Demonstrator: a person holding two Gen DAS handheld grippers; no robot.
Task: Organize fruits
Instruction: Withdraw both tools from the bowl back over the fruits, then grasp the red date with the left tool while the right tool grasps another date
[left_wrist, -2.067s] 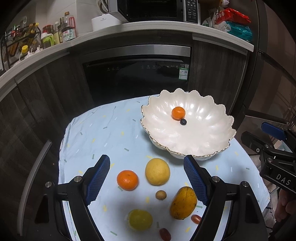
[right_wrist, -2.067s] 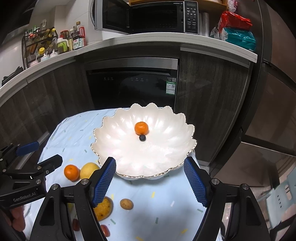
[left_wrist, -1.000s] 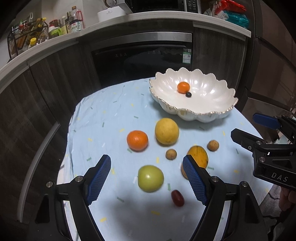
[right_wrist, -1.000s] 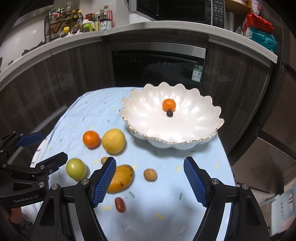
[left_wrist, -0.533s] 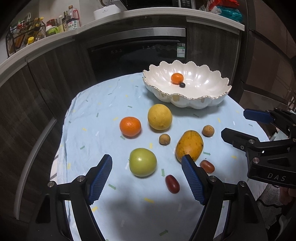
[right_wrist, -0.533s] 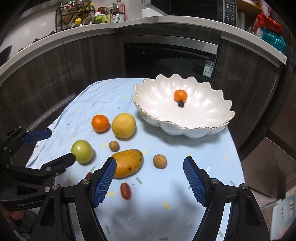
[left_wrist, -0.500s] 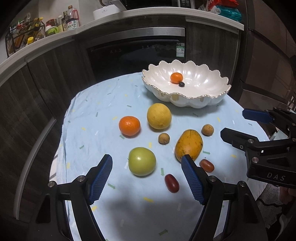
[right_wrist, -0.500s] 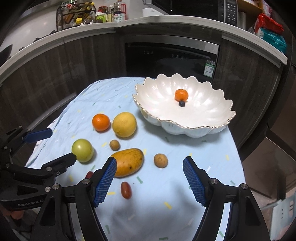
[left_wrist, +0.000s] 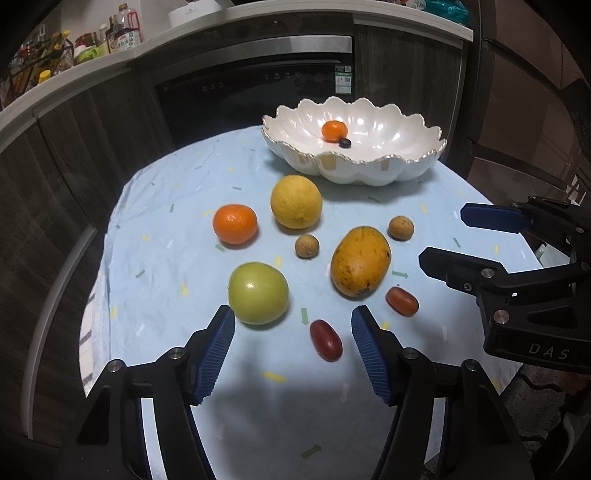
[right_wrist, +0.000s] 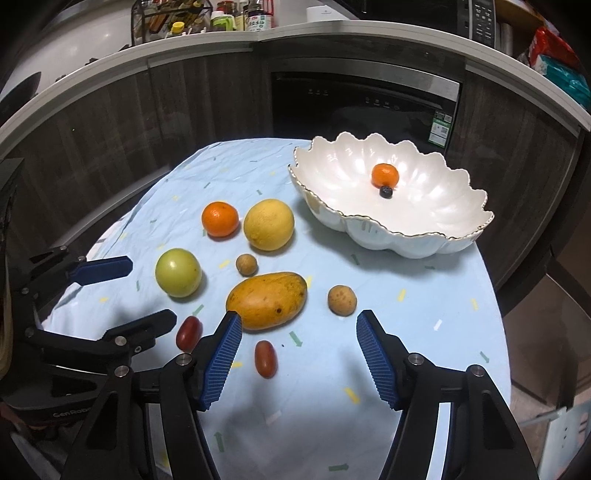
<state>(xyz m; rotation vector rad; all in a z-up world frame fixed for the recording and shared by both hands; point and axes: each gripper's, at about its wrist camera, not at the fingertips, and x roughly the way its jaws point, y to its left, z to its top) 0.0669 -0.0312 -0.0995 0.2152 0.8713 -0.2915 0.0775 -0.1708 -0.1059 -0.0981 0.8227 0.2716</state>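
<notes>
A white scalloped bowl (left_wrist: 391, 166) (right_wrist: 436, 236) at the back of the table holds a small orange (left_wrist: 334, 130) and a blueberry (left_wrist: 345, 143). On the blue cloth lie a yellow citrus (left_wrist: 296, 201), an orange (left_wrist: 234, 223), a green apple (left_wrist: 258, 293), a mango (left_wrist: 360, 261), two small brown fruits (left_wrist: 307, 246) (left_wrist: 400, 228) and two red grape tomatoes (left_wrist: 325, 339) (left_wrist: 402, 301). My left gripper (left_wrist: 292, 332) is open and empty, just short of the apple and one tomato. My right gripper (right_wrist: 298, 336) is open and empty, near the mango (right_wrist: 266, 300).
Dark cabinets and an oven (left_wrist: 258, 88) stand behind the table. A counter above carries bottles (right_wrist: 255, 16) and a microwave (right_wrist: 480, 18). The cloth (left_wrist: 177, 229) hangs over the table's left edge. The right gripper also shows at the right of the left wrist view (left_wrist: 476, 236).
Both grippers have drawn back and down from the bowl towards the near side of the table, so the loose fruits now lie ahead of them. Both stayed open and empty.
</notes>
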